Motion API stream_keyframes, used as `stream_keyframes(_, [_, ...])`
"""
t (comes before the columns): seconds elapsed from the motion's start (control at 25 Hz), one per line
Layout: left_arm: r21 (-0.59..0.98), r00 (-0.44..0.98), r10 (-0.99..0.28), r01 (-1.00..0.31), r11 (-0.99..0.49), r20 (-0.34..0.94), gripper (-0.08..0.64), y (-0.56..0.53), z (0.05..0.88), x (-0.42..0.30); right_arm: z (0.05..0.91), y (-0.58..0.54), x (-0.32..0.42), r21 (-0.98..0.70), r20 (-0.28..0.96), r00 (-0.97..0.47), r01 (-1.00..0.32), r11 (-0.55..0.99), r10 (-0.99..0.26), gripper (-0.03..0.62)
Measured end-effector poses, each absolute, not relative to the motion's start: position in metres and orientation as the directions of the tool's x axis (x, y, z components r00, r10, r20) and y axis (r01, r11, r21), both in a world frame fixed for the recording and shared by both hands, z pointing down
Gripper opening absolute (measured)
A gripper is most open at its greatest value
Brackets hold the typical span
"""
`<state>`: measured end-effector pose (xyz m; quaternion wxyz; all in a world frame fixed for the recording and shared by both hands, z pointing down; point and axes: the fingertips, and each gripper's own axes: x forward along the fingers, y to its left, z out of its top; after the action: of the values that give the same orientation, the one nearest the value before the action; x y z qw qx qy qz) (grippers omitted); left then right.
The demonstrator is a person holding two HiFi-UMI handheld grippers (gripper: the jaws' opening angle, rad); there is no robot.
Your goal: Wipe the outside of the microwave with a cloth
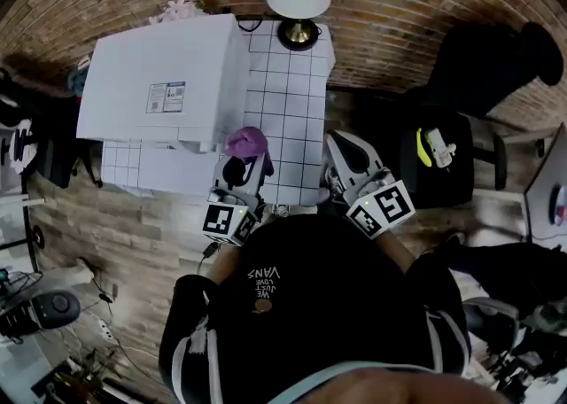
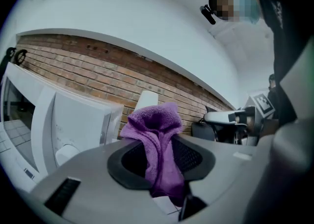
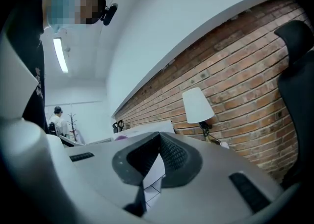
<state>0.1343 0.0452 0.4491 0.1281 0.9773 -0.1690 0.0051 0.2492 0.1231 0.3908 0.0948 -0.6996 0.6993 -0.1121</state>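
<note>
pinching a purple cloth (image 2: 156, 126) in the left gripper (image 2: 159, 156), with both jaws pressed into its bunched middle and a tuft standing up past the tips. from the head view, same purple cloth (image 1: 246, 142) at the nose of the left gripper (image 1: 241, 167), just beside the near front corner of the white microwave (image 1: 168, 83), which sits ahead and to that claw's left; cannot tell whether touching it or just short. in the left gripper view, white microwave (image 2: 73, 120) close on the left of the jaws, with its door face in sight. holding nothing in the right gripper (image 3: 158, 155), pressed together at the tips, with only the gridded white tabletop (image 1: 288, 101) beneath and a white-shaded lamp (image 3: 197, 105) ahead by the brick wall. right gripper (image 1: 347, 163) level with the left one and well apart from the white microwave. judged as the very start: cloth gripped and near the casing, no wiping contact shown, with top, sides and door seemingly all left to do.
</note>
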Motion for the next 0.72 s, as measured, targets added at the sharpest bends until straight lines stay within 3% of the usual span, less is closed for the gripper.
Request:
stream_keyframes(0.32, [0.449,0.803,-0.596,-0.538,-0.713,0.015,0.133,0.038,0.455,0.157,0.386,0.088,0.290,-0.278,0.028,-0.283,-0.924,0.264,-0.959,-0.003])
stream_keyframes(0.56, [0.668,0.674,-0.735,-0.510,-0.541,-0.081,0.133,0.027,0.456,0.154,0.390,0.071,0.306,-0.277,0.043,-0.428,-0.873,0.401,-0.903,-0.003])
stream_keyframes(0.72, [0.819,0.557,-0.817,-0.394,-0.417,-0.149,0.133,0.017,0.457,0.144,0.390,0.062,0.308,-0.279,0.046,-0.498,-0.839,0.468,-0.866,-0.003])
